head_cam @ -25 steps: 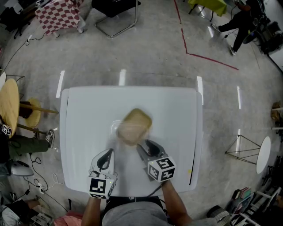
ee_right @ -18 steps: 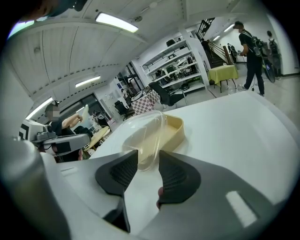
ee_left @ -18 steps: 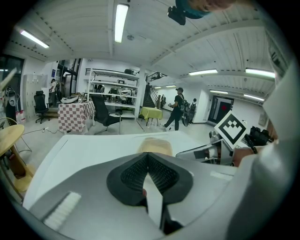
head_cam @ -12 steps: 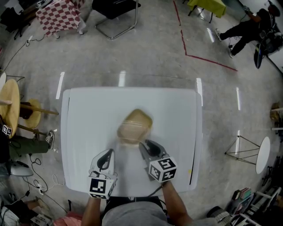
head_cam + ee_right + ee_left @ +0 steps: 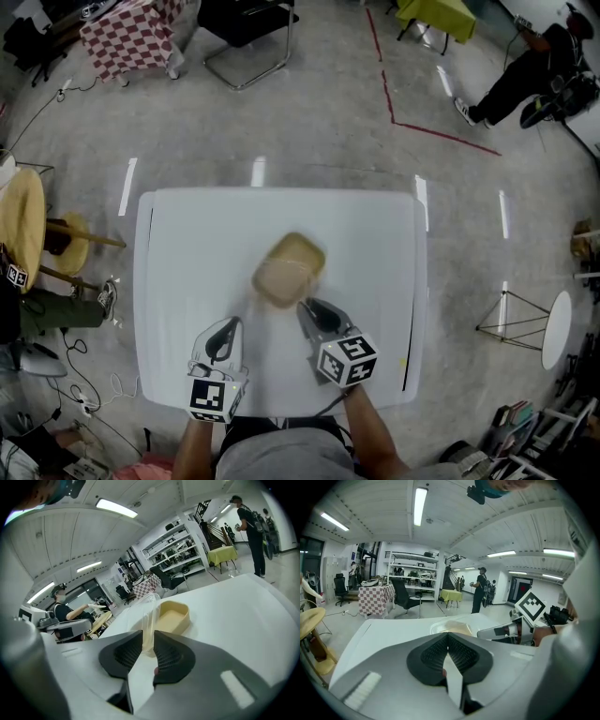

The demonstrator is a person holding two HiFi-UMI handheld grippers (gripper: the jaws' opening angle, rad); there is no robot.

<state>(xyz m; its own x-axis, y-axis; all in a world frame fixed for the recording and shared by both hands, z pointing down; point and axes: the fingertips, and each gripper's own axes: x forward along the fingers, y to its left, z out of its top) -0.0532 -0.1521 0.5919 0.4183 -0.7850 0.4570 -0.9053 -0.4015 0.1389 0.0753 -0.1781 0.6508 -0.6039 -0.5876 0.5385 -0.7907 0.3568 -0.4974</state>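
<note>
Two grippers hung over the near half of the white table (image 5: 178, 244): the right gripper (image 5: 147, 642) pinched the rim of a clear lid (image 5: 149, 612), tipped up at the near end of the tan box (image 5: 175, 616) mid-table, while the left gripper (image 5: 447, 642) had its jaws pressed together on nothing.

Room around the white table (image 5: 187, 244)

The table stands on a grey floor with a red line (image 5: 441, 133) behind it. At the far side are a checkered cloth (image 5: 131, 33), a black chair (image 5: 246, 19) near it, and a yellow-green table (image 5: 441, 11). A person (image 5: 525, 75) in dark clothes is at the far right, and a round wooden table (image 5: 21, 225) at the left edge.
</note>
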